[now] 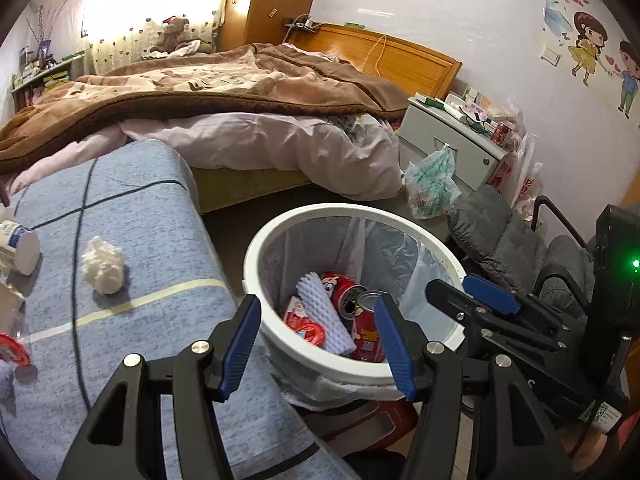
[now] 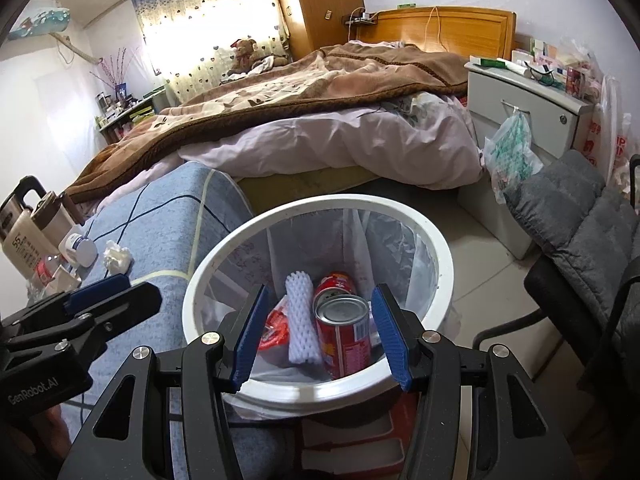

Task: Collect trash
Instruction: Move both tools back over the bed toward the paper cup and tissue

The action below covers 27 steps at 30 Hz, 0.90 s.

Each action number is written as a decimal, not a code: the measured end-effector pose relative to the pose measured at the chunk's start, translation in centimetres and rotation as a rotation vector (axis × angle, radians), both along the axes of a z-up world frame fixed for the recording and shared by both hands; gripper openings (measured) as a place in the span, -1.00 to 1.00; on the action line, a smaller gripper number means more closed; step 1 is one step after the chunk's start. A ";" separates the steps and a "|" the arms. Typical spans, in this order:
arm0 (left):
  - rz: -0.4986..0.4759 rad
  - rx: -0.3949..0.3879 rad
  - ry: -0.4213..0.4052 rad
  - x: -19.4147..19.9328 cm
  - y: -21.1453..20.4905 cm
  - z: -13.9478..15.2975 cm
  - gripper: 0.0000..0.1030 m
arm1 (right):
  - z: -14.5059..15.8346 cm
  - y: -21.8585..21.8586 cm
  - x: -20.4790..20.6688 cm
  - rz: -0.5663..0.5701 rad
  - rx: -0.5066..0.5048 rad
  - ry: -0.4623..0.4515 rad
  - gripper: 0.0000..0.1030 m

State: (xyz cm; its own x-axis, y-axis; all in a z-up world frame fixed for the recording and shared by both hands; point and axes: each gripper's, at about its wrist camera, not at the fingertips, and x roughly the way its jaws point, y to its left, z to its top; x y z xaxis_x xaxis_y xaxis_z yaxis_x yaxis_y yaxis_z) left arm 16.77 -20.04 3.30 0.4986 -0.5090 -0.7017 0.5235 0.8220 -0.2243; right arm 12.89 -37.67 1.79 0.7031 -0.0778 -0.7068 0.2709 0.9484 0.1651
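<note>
Left gripper (image 1: 316, 344): jaws apart, empty, above the white round plastic-lined bin (image 1: 256, 248).
Right gripper (image 2: 320, 334): jaws apart, empty, above that bin.
Bin contents: red drink cans (image 2: 342, 336), white foam sleeve (image 2: 301, 316).

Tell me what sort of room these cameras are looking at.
A lived-in bedroom, most likely in a home. An unmade bed with a brown fleece blanket fills the middle, a wooden headboard stands against the wall, and a white bedside cabinet cluttered with small items sits beside it.
</note>
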 end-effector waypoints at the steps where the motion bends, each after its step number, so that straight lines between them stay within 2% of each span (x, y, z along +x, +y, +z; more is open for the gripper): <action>1: 0.007 0.000 0.000 -0.1 0.3 0.0 0.19 | 0.1 0.1 -0.1 -0.002 0.001 -0.003 0.05; 9: 0.076 -0.011 -0.012 -0.4 3.6 0.5 0.19 | 1.1 1.8 -0.7 0.014 -0.002 -0.034 0.06; 12: 0.114 0.033 -0.058 -0.9 4.9 0.9 0.19 | 1.5 2.9 -0.7 0.030 -0.005 -0.046 0.06; 27: 0.282 0.002 -0.062 -1.4 14.2 1.4 0.20 | 2.9 10.6 0.8 0.168 -0.016 -0.095 0.06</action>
State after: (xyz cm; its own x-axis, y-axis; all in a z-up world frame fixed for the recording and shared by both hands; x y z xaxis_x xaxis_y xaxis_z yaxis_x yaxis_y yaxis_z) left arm 15.36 -5.86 4.74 0.6625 -0.3424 -0.6662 0.2869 0.9376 -0.1966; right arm 13.70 -27.12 4.71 0.7709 0.0358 -0.6360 0.0921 0.9817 0.1669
